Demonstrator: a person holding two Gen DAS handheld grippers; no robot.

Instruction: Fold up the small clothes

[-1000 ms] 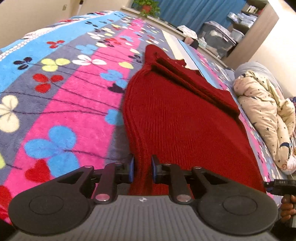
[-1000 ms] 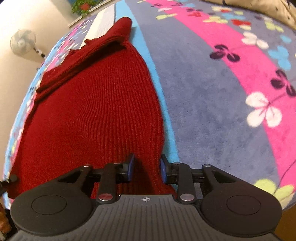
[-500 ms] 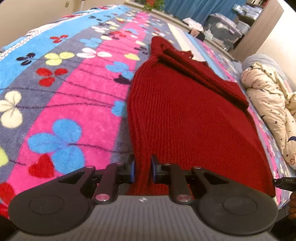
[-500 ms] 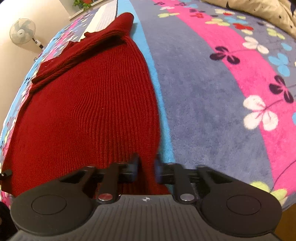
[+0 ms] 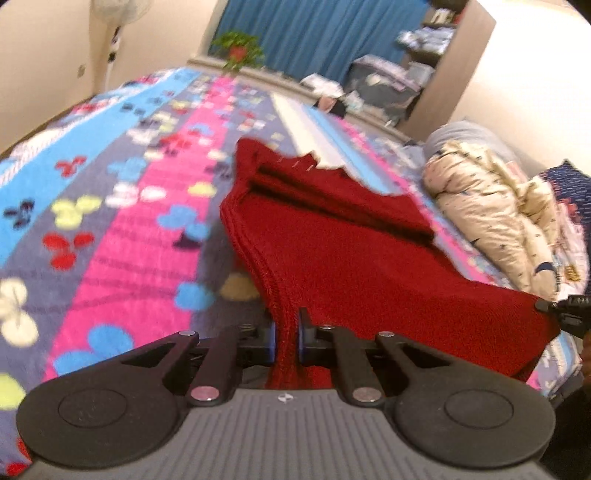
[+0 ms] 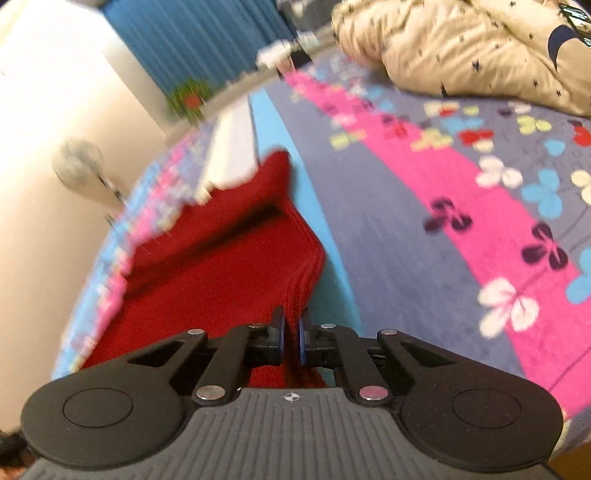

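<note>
**A:** Sweater (image 5: 354,258) update: we've got the red knit pinched at both near corners now. A second ago it lay flat on the blanket (image 5: 122,236) with our jaws standing open around the hem; they've just been closing, and now the near edge is off the bed, bunched into a ridge between each pair of pads.

**B:** Yep. Left gripper (image 5: 286,338) is clamped on the hem's left corner, right gripper (image 6: 291,334) on the right corner. In the left view we can see the right one's tip at the far right edge, biting the other corner.

**A:** The far end, with the folded sleeves, is on the blanket, across the pale stripe. Only our end hangs up, sagging between the two grips.

**B:** Both views also tipped up compared to before. We now see the curtain (image 5: 317,33), the plant (image 5: 238,48) and the fan (image 6: 79,162), which sat at the frame edge or out of it earlier. Both grippers angle downward toward the bed, side by side.

**A:** Beige jacket (image 5: 495,218) sits well off to our right. Everything's motion-blurred.
</note>
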